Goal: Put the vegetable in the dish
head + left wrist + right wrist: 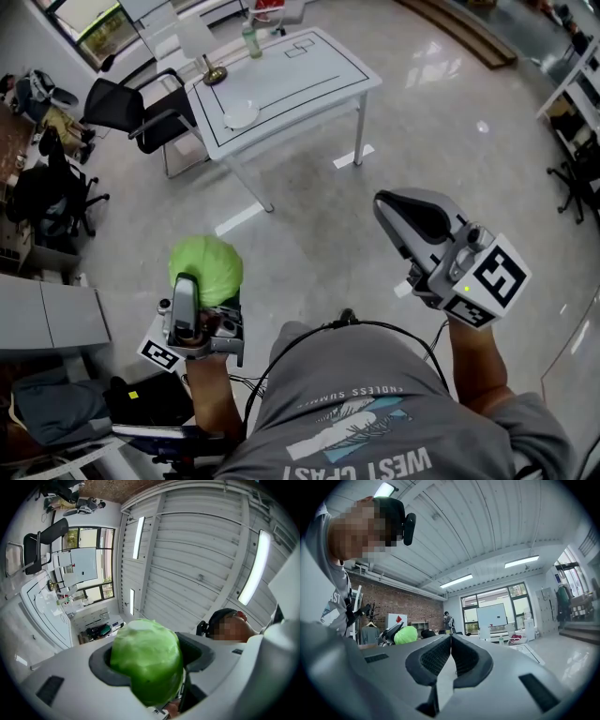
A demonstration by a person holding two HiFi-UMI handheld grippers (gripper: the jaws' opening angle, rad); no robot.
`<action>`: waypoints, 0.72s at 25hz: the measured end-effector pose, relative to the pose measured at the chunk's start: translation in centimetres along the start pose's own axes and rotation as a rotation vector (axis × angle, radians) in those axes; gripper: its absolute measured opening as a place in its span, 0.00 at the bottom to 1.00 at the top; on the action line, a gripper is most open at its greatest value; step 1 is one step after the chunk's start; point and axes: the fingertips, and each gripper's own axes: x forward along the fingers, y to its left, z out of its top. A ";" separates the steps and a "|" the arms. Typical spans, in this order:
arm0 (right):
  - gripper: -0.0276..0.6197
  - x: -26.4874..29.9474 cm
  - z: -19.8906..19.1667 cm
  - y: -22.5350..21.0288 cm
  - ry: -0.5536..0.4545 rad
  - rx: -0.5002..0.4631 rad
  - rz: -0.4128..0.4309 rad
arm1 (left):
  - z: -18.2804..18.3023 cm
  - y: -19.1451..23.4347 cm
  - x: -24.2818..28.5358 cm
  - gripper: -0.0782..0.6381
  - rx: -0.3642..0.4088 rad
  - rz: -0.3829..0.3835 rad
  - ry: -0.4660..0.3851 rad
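Note:
A round green cabbage (207, 266) sits between the jaws of my left gripper (202, 284), which is shut on it and tilted upward. In the left gripper view the cabbage (147, 660) fills the gap between the grey jaws and hides the pads. My right gripper (388, 208) is held level on the right, its jaws shut with nothing between them, as the right gripper view shows (451, 641). The white dish (241, 115) lies on the near left part of the white table (300, 80), far ahead of both grippers.
A green bottle (251, 39) and a brass-coloured object (214, 73) stand on the table's far side. Black office chairs (141, 114) stand left of the table. Shiny grey floor (309, 225) lies between me and the table. Desks and bags line the left wall.

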 end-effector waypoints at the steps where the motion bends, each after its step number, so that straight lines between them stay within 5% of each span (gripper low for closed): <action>1: 0.05 0.3 -0.1 -0.2 0.002 0.004 0.004 | 0.1 0.2 0.1 0.52 0.001 0.003 0.000; 18: 0.05 8.1 -0.3 -0.2 0.001 -0.004 -0.063 | 7.1 5.7 1.1 0.52 -0.052 -0.036 0.054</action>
